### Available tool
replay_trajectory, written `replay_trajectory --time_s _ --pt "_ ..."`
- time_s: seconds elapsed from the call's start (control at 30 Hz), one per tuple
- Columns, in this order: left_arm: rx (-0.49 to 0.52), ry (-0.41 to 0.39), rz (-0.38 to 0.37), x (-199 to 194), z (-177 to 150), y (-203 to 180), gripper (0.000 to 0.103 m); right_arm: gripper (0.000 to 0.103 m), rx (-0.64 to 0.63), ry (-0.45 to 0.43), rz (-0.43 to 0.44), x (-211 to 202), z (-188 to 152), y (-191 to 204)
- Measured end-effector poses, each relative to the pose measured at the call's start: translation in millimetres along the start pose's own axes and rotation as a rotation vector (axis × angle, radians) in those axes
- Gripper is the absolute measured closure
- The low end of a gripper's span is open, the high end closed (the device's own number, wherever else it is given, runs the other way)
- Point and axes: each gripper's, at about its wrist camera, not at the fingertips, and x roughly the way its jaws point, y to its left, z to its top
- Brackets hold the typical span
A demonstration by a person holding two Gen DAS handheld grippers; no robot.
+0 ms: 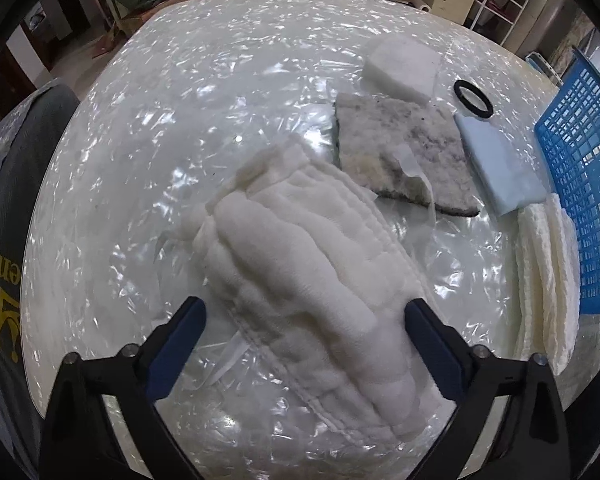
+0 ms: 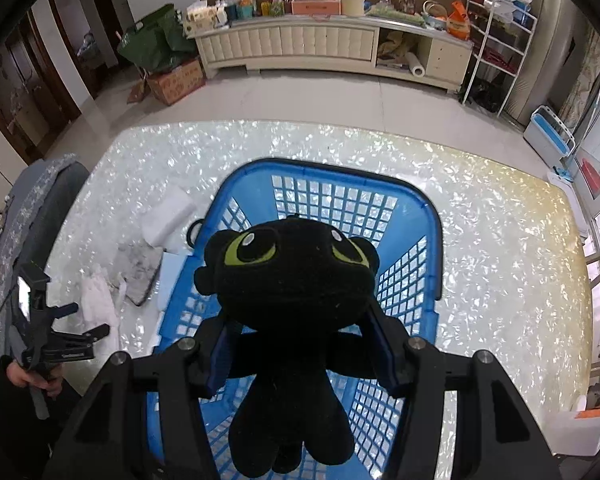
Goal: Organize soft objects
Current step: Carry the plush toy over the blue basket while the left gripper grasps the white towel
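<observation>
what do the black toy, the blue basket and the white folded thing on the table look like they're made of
Black toy: plush fabric, matte and fuzzy, with stitched green eyes. Blue basket: likely hard moulded plastic, a glossy rim and open grid walls. White folded cloth: soft puffy textile, perhaps gauze or quilted cotton, with layered stitched edges and a ridged surface; the exact fibre can't be told.

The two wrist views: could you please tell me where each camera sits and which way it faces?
Left wrist: on the left gripper, looking steeply down at a white quilted cloth between its open fingers.
Right wrist: on the right gripper, looking down into the blue plastic lattice basket, clamping a black plush toy with green eyes; a hand shows.
Shared: basket, cloth, shiny pearly table.
</observation>
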Motion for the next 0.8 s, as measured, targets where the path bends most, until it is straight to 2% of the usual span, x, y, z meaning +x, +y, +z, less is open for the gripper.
replay_trajectory --time_s 0.23,0.3,0.5,0.6,0.8 --pt "0.017 -0.023 -0.014 -6.8 5.6 -2.8 0.030 0.048 0.004 0.086 -0.012 37.4 2.6 -1.0" --pt "0.008 -0.033 -0.018 -10.2 4.1 -0.8 0.046 0.048 0.010 0.109 -0.011 45.9 2.7 -2.9" --pt "-0.014 -0.047 -0.052 -16.5 0.5 4.5 0.070 0.047 -0.010 0.152 -0.035 63.5 7.0 -2.0" --pt "-0.030 -0.048 -0.077 -19.8 -4.8 9.9 0.077 0.047 -0.019 0.164 -0.039 68.0 7.8 1.6" --pt "-0.057 -0.061 -0.098 -24.6 -13.7 18.0 0.079 0.046 -0.033 0.180 -0.047 77.0 5.6 3.0"
